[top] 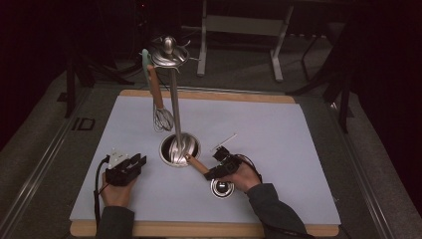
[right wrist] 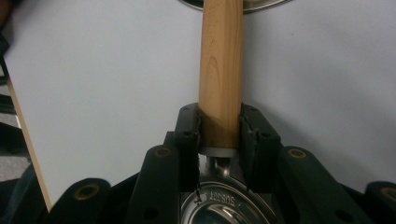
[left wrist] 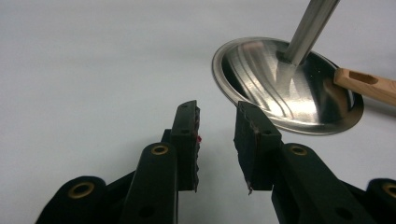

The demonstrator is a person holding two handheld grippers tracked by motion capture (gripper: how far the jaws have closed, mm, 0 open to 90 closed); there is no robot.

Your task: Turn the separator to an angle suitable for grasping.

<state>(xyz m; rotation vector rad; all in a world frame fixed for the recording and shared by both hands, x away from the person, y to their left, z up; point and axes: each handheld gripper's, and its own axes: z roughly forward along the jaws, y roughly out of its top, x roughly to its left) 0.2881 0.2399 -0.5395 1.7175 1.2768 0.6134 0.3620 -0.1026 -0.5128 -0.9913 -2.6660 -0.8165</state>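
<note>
right gripper [right wrist: 219, 135] clamped on ladle's wooden handle [right wrist: 220, 70], ladle bowl [top: 222, 188] on white mat [top: 278, 149] near rack base [top: 180, 149] | left gripper [left wrist: 217, 135] jaws apart, empty, resting left of base

We take the stand base [top: 179, 149] as our landmark. Our high view sits above the near table edge, facing forward and down, far enough to take in the whole white mat [top: 278, 129] with the base near its middle. Our left gripper view sits low, left of the base, looking level along its own jaws; the base [left wrist: 285, 88] lies close, up and to the right. Our right gripper view sits near the base on its right, very close in, looking along the wooden handle [right wrist: 220, 70] toward the base rim [right wrist: 233, 3] at the top edge. All three views share the base and that handle [top: 197, 164] [left wrist: 364, 84].
</note>
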